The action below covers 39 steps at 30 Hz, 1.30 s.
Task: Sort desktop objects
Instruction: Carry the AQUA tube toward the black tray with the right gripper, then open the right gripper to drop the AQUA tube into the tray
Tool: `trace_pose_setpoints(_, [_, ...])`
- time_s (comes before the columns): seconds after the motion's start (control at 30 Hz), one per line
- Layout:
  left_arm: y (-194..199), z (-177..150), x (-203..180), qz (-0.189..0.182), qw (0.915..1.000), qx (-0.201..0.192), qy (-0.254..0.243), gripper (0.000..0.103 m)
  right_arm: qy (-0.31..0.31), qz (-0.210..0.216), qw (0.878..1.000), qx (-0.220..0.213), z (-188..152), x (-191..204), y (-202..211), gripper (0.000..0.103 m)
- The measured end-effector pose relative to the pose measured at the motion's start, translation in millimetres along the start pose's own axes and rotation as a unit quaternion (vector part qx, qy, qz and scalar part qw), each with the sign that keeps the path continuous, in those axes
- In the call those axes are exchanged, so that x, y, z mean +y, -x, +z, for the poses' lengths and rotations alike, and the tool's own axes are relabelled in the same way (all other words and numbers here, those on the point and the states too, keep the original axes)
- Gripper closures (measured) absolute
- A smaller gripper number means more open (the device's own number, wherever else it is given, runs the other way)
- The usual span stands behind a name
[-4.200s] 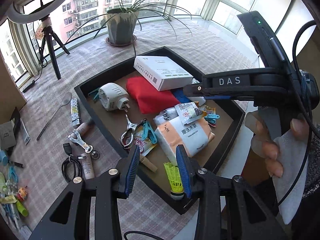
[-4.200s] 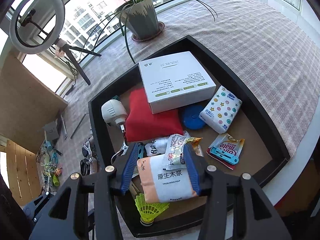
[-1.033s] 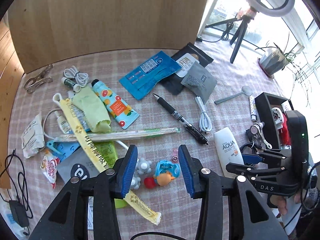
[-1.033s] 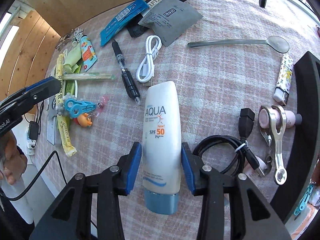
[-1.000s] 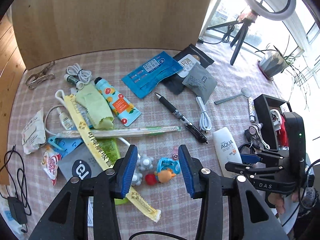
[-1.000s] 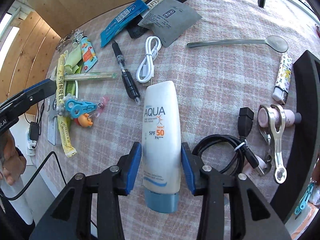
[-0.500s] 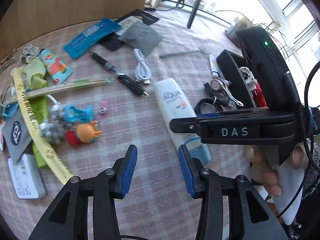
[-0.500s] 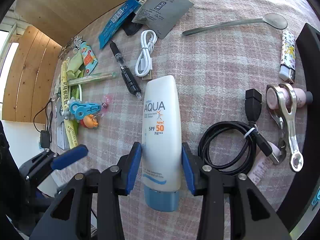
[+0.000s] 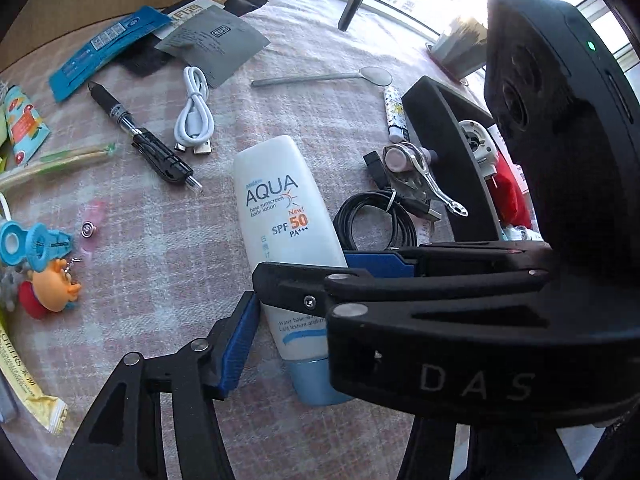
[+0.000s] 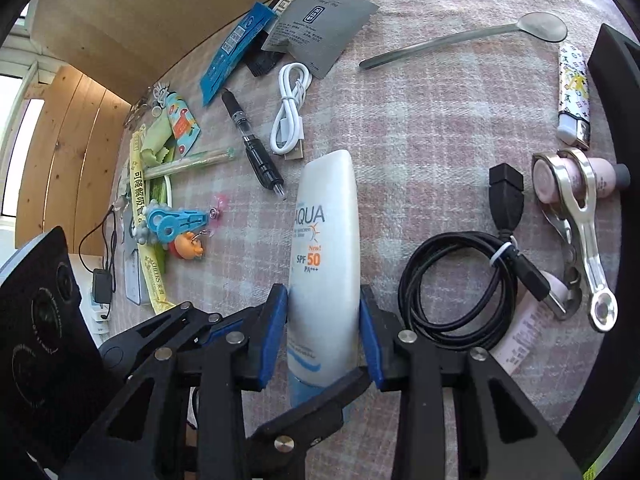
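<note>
With the right gripper (image 10: 323, 330) clenched on the sunscreen tube (image 10: 325, 256) and the left gripper (image 9: 288, 332) released wide around its cap end, we should lift it level toward the black tray (image 9: 444, 148).

We see both wrist views looking steeply down, close over the pink checked tablecloth (image 9: 168, 248). Both share the white AQUA sunscreen tube (image 9: 280, 216), seen from opposite sides of its pale blue cap (image 9: 316, 380), and the coiled black cable (image 10: 456, 284).
</note>
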<state>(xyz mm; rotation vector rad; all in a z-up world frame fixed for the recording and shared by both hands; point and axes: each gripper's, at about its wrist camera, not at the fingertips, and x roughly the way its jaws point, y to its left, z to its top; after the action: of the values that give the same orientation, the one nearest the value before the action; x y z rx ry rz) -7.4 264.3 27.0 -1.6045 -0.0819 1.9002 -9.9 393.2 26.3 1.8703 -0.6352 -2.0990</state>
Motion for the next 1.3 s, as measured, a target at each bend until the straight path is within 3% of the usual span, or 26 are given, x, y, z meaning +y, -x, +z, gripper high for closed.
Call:
trace_pose_setpoints(0.27, [14.6, -0.1, -28.3, -0.017, 0.9995, -0.009, -0.027, 0.055, -0.004, 0.006, 0.999, -0.048, -15.8, -3.5, 39.2, 0.074])
trace_pose_setpoints(0.47, [20.4, 16.2, -75.5, -0.040, 0.9966, -0.018, -0.070, 0.055, -0.021, 0.001, 0.994, -0.104, -27.6, -20.4, 92.6, 0.074])
trace_pose_setpoints(0.63, [11.5, 24.8, -127.9, -0.070, 0.9901, -0.003, -0.122, 0.055, -0.056, -0.024, 0.988, -0.144, -44.2, -54.5, 137.0, 0.074])
trace_pose_setpoints(0.8, [-10.9, 28.5, -198.2, -0.098, 0.9778, 0.024, -0.184, 0.055, -0.111, -0.054, 0.975, -0.183, -72.1, -104.0, 184.0, 0.074])
trace_pose_setpoints(1.1, [-52.0, 19.9, -320.1, -0.135, 0.9475, 0.080, -0.279, 0.055, -0.204, -0.106, 0.946, -0.229, -129.1, -186.6, 250.1, 0.074])
trace_pose_setpoints(1.23, [-61.5, 9.8, -348.1, -0.131, 0.9399, 0.092, -0.301, 0.058, -0.236, -0.118, 0.934, -0.240, -146.0, -209.4, 263.6, 0.074])
trace_pose_setpoints(1.3, [-63.0, 8.7, -354.8, -0.123, 0.9402, 0.094, -0.303, 0.058, -0.252, -0.124, 0.928, -0.243, -151.5, -218.4, 268.4, 0.073])
